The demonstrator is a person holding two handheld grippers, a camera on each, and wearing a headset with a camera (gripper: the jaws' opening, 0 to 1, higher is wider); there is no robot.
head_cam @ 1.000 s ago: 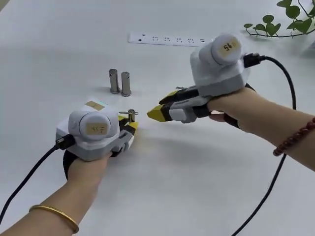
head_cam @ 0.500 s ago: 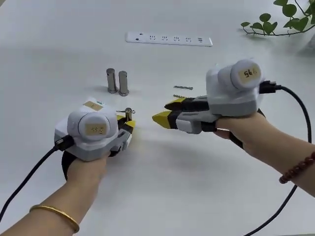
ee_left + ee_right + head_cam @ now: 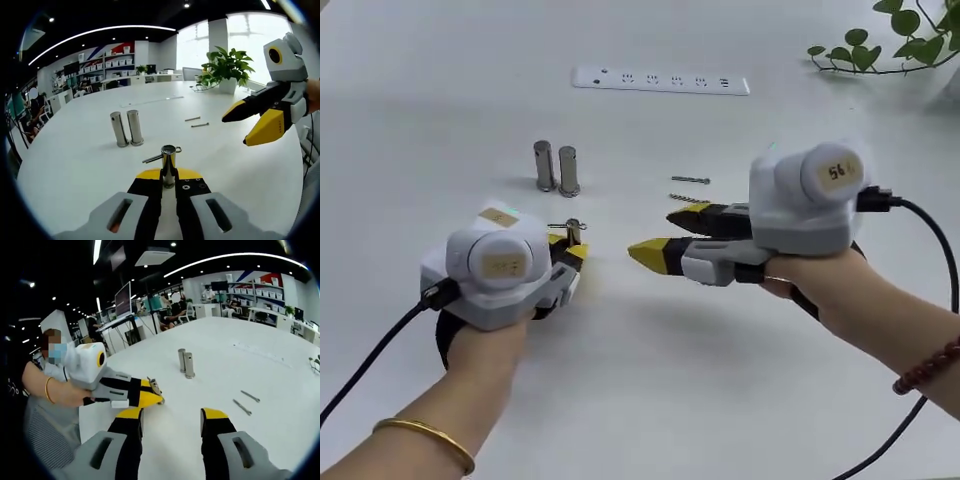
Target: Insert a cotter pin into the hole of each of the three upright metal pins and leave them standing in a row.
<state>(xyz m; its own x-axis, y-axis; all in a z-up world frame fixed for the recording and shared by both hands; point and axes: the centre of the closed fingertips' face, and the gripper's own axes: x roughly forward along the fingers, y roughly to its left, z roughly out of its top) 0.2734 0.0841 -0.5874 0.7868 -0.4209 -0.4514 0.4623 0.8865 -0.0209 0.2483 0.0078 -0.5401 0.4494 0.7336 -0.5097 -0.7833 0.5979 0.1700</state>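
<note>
Fingers (image 3: 131, 416) of our right gripper (image 3: 172, 415) gape wide, empty. Loose cotter pins (image 3: 242, 407) lie flat ahead-right, nearer it. Our left gripper (image 3: 169, 177) clamps upright pin (image 3: 168, 159) w/ cotter thru.

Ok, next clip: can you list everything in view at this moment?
Upright metal pins: two, silver, standing side by side mid-table.
Held metal pin: one, silver, upright, with a cotter pin through its top.
Loose cotter pins: two, silver, lying on the table.
Power strip: one, white, far side.
Plant: one, green, far right corner.
Table: one, white.
Left gripper: yellow-tipped, shut on held metal pin.
Right gripper: yellow-tipped, open, empty.
</note>
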